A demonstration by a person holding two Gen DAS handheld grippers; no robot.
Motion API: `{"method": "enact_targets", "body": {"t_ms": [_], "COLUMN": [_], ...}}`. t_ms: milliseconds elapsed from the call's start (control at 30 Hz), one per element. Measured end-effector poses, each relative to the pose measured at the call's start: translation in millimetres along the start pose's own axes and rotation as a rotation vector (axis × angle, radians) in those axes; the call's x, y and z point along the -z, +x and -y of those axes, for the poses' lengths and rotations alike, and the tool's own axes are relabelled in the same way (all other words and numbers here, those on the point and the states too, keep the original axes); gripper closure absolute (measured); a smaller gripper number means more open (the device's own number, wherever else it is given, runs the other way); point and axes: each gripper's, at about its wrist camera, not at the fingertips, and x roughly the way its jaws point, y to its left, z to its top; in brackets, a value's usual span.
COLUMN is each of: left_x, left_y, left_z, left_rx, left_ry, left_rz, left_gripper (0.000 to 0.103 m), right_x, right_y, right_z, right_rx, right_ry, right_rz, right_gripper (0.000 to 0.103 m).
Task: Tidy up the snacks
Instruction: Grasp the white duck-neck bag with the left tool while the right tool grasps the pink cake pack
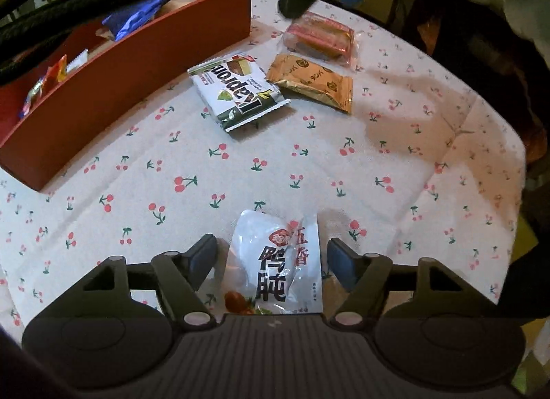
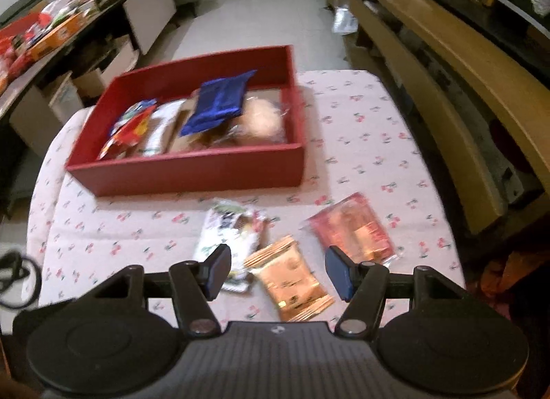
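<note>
My left gripper (image 1: 271,254) has its jaws spread with the white pouch (image 1: 275,261) lying between them on the cherry-print cloth (image 1: 172,165); I see a gap on each side, so the pads are not pressing it. My right gripper (image 2: 278,268) is wide open and holds nothing, hovering over the gold packet (image 2: 292,282), which lies flat between the fingers without touching them.

Taking the red box (image 2: 192,172) as my landmark: in the right wrist view the gold packet is the nearest of 3 loose snacks on my side of the box. The green-and-white wafer pack (image 2: 230,230) lies just beside it, closer to the box's front wall. The clear pink-wrapped pack (image 2: 354,230) sits off the box's right front corner. Inside the box, a blue packet (image 2: 216,103) rests on top of several other snacks.
</note>
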Motion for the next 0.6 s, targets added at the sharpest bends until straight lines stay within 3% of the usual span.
{"method": "enact_targets", "body": {"t_ms": [67, 133, 433, 600], "left_x": [1.0, 0.9, 0.4, -2.0], "left_y": [-0.5, -2.5, -8.8, -9.0], "left_z": [0.9, -1.2, -0.6, -2.5], "left_rx": [-0.006, -0.005, 0.051, 0.086], "left_ry": [0.010, 0.001, -0.037, -0.055], "left_rz": [0.002, 0.008, 0.027, 0.035], "left_gripper": [0.031, 0.042, 0.044, 0.044], "right_x": [-2.5, -3.1, -18.3, -23.3], "right_y": [2.3, 8.3, 43.1, 65.9], "right_z": [14.3, 27.7, 41.4, 36.6], "right_rx": [0.021, 0.036, 0.122, 0.055], "right_ry": [0.033, 0.069, -0.014, -0.092], "right_rz": [-0.006, -0.024, -0.062, -0.127], "right_gripper": [0.026, 0.026, 0.026, 0.026]}}
